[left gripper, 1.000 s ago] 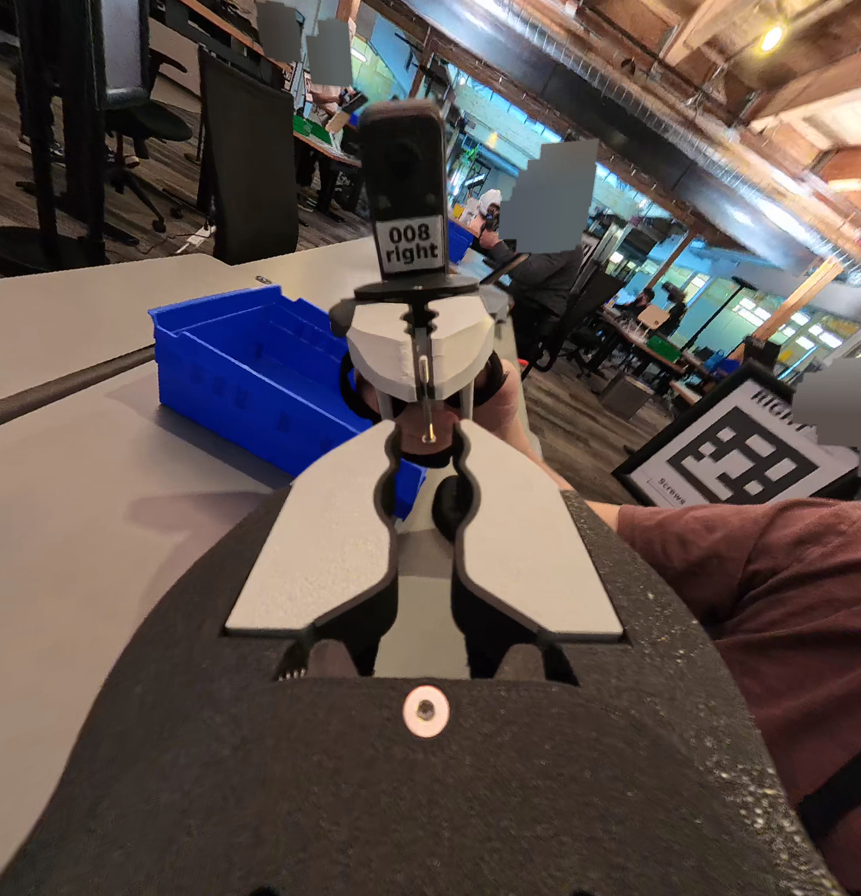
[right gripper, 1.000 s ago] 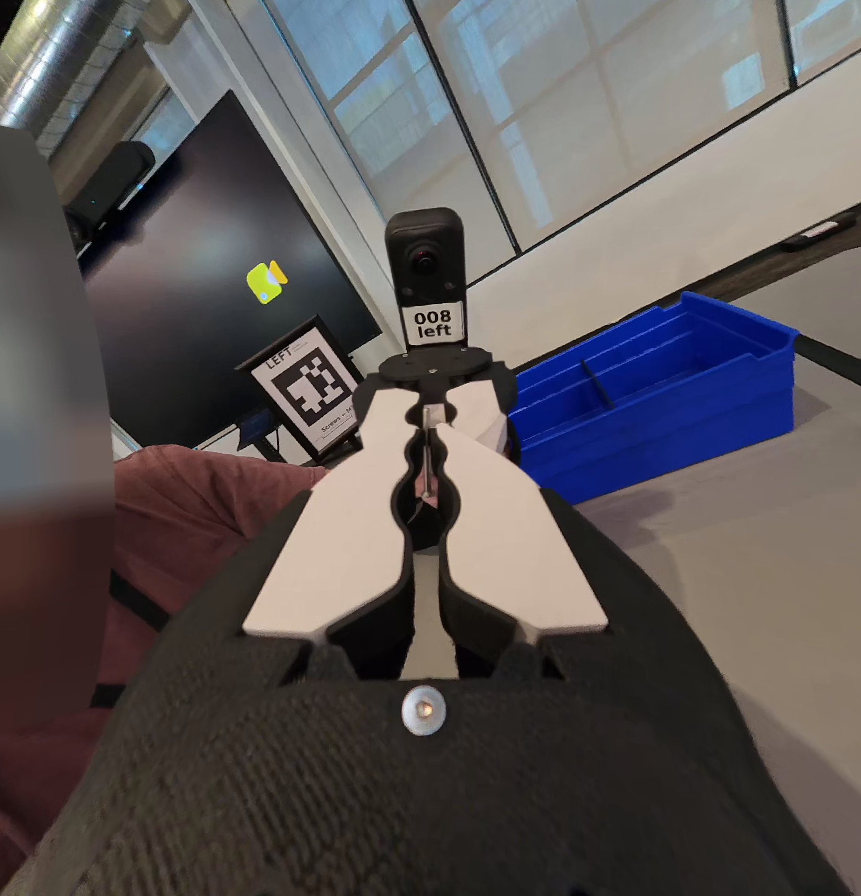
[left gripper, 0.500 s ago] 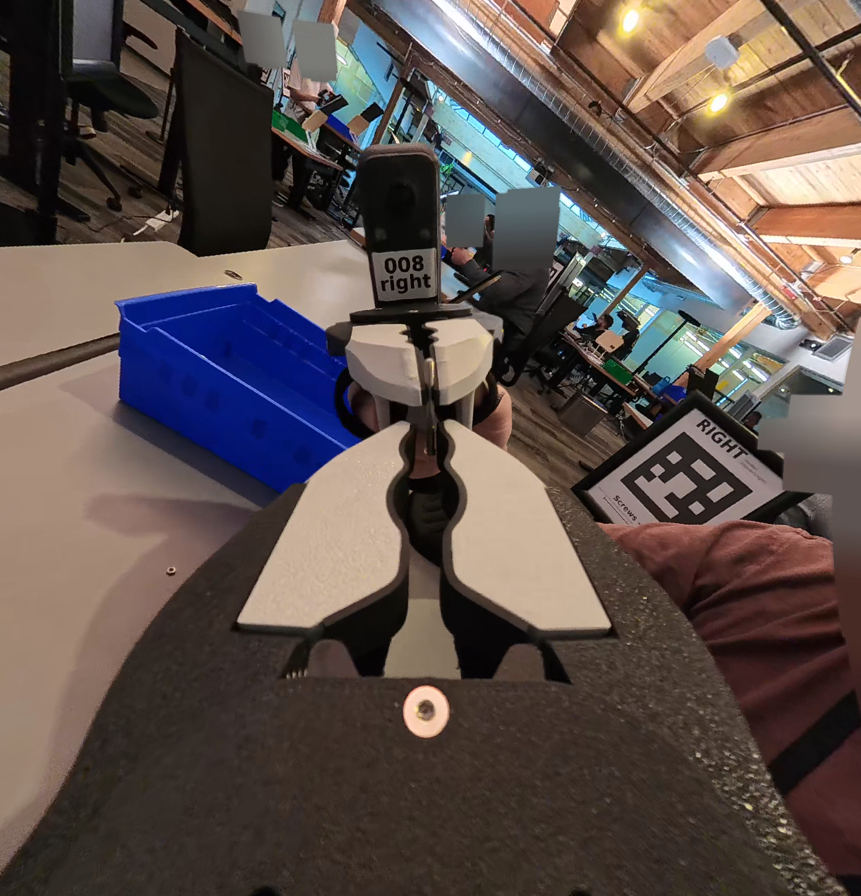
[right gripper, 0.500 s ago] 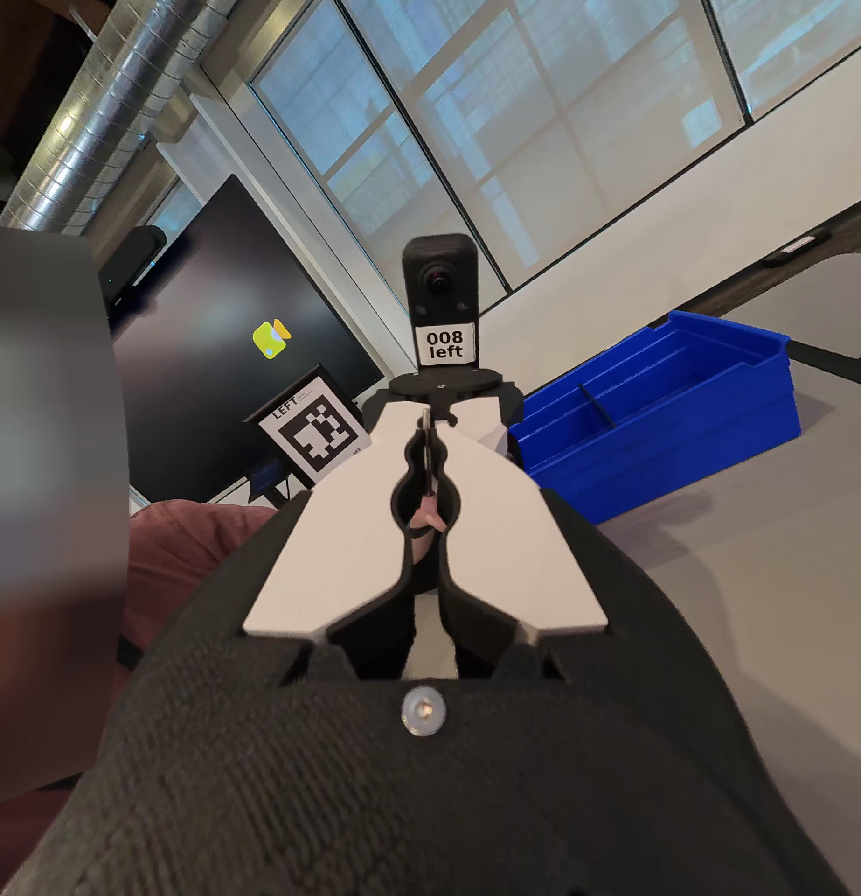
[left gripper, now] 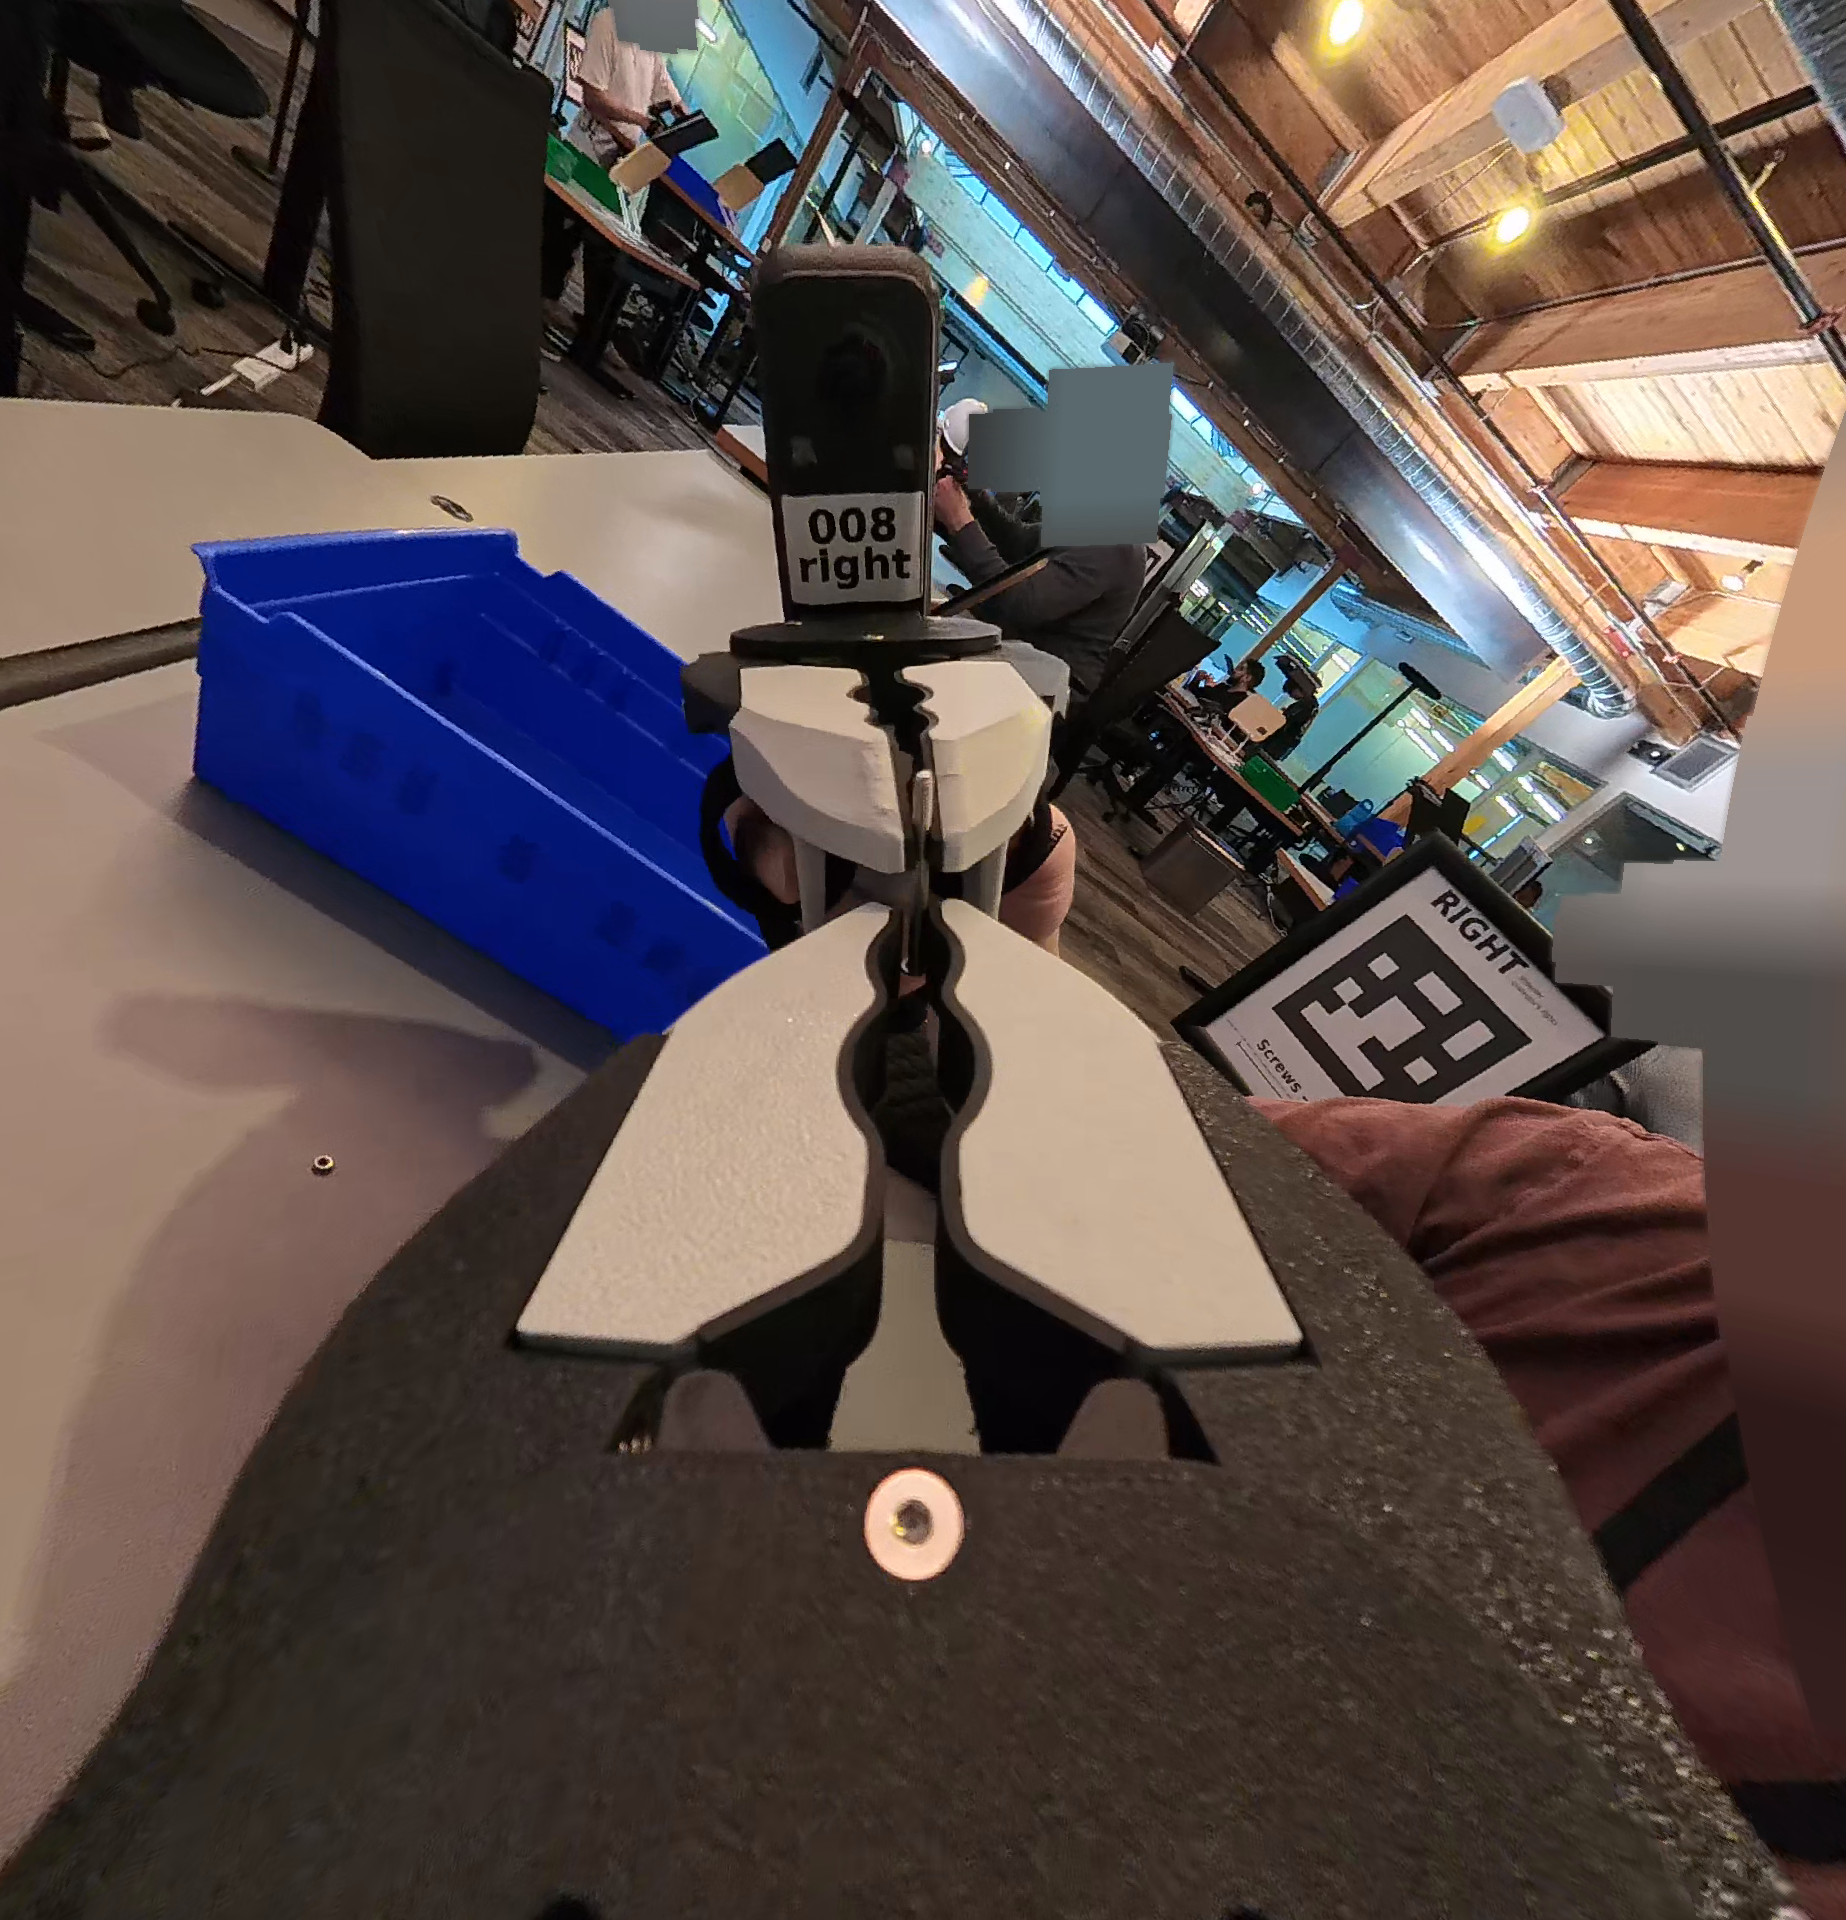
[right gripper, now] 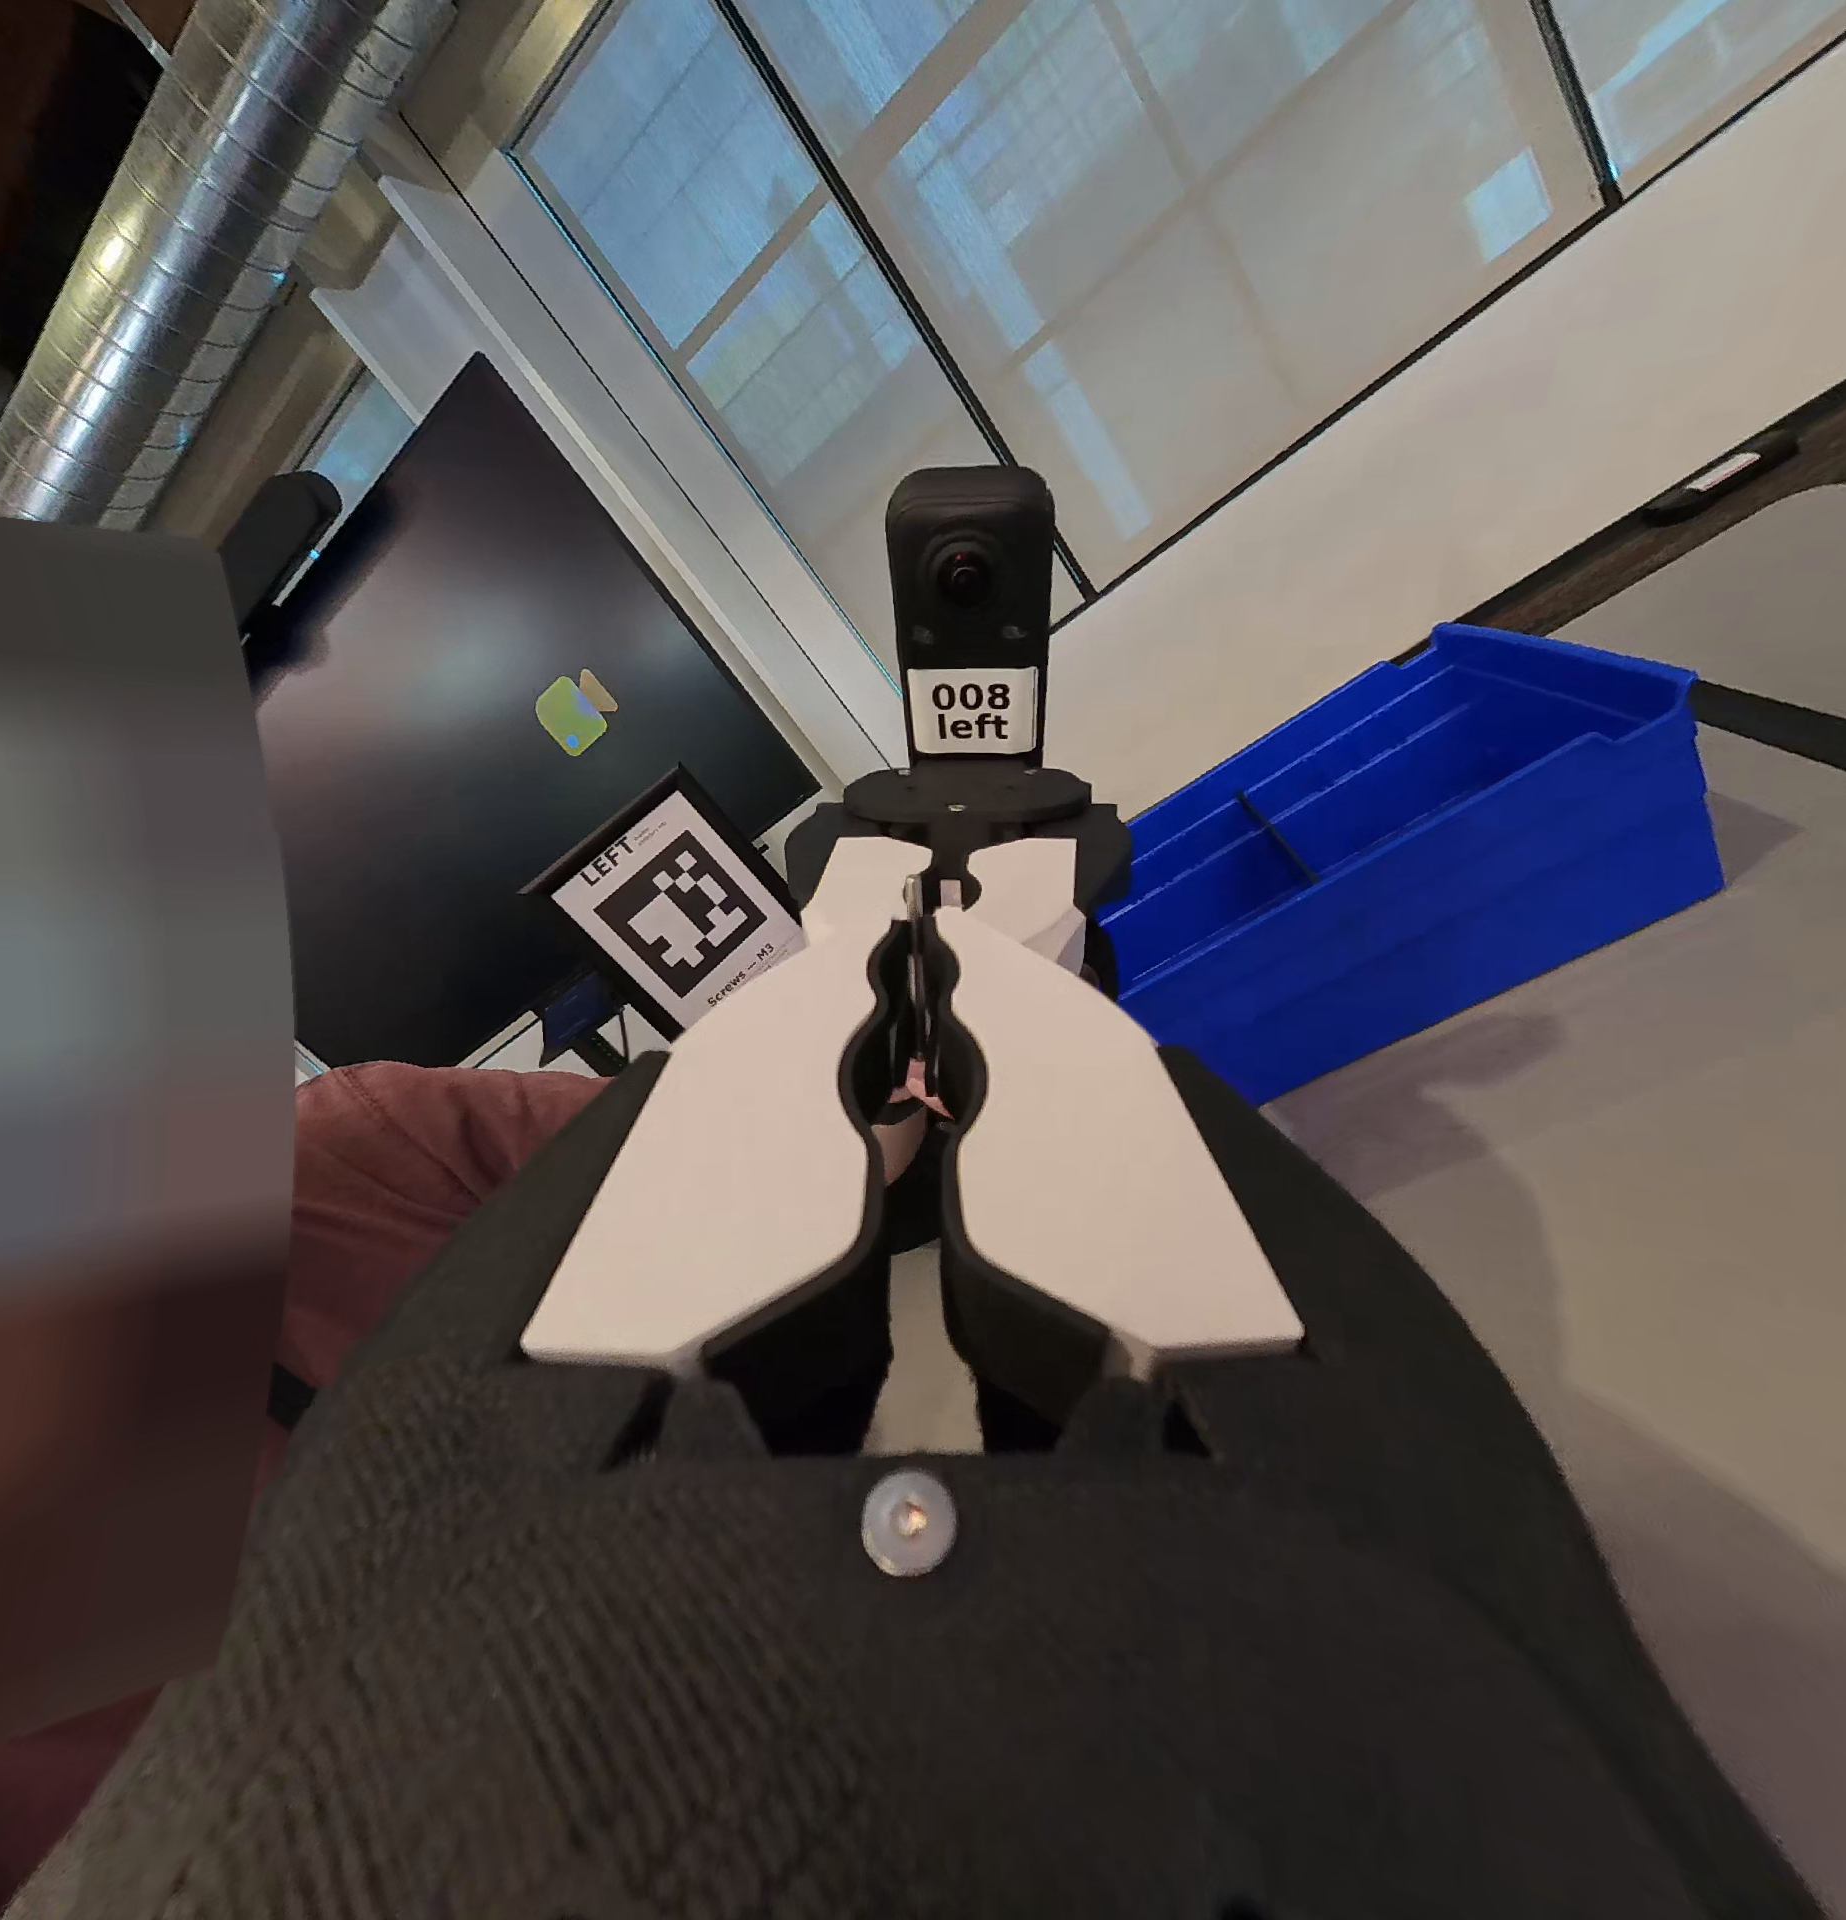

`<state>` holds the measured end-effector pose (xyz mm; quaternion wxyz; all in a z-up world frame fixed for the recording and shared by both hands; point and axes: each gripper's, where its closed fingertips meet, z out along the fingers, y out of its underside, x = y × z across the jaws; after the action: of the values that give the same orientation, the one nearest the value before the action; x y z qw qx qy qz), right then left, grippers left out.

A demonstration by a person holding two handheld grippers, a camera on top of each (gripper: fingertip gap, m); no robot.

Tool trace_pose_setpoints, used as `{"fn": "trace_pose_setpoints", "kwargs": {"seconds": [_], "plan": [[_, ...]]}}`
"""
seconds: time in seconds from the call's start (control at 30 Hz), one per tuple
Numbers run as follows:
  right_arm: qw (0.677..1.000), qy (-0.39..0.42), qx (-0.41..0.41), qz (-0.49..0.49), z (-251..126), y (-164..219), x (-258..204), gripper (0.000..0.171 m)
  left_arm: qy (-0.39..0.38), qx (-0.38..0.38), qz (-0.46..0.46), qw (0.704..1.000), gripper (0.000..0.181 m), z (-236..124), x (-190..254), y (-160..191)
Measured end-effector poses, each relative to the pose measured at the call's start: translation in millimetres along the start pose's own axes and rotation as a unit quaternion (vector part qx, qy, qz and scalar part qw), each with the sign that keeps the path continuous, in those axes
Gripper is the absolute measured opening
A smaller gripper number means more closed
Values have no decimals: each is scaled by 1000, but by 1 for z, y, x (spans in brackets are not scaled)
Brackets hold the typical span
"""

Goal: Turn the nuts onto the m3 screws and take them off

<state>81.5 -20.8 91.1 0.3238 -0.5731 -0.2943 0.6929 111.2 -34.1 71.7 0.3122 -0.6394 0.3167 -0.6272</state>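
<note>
Seen along the left gripper (left gripper: 911,920): fingers pressed almost together, tips closed on the near end of a thin metal screw (left gripper: 921,805). Cannot tell whether a nut sits on that end; too small and half hidden between the pads.

Facing it tip to tip, the right gripper (left gripper: 914,831), likewise squeezed shut, pinching the far part of the same screw, with a hand (left gripper: 1044,883) wrapped around the handle behind. Screw thus held in the air between both tools, above the grey table (left gripper: 171,1039) and not touching it.

Down on the table, well apart from the screw and off to the left gripper's left side: one small loose nut (left gripper: 324,1162), lying flat on bare surface.

Farther back, toward the dark seam at the table's rear edge: a blue bin (left gripper: 462,748) with inner dividers, contents not visible.

Beyond the table's near edge: a maroon sleeve (left gripper: 1521,1247) and a black-framed marker card (left gripper: 1407,997), tilted. In the right wrist view, a second framed card (right gripper: 680,925) and a dark screen (right gripper: 462,675) behind the left gripper.
</note>
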Motion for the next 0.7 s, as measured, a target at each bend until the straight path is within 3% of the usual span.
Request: {"fn": "trace_pose_setpoints", "kwargs": {"seconds": [0.7], "plan": [[999, -3, -2, 32, -4, -1, 8, 3, -10, -15, -21, 1000, 3, 2, -4, 0]]}}
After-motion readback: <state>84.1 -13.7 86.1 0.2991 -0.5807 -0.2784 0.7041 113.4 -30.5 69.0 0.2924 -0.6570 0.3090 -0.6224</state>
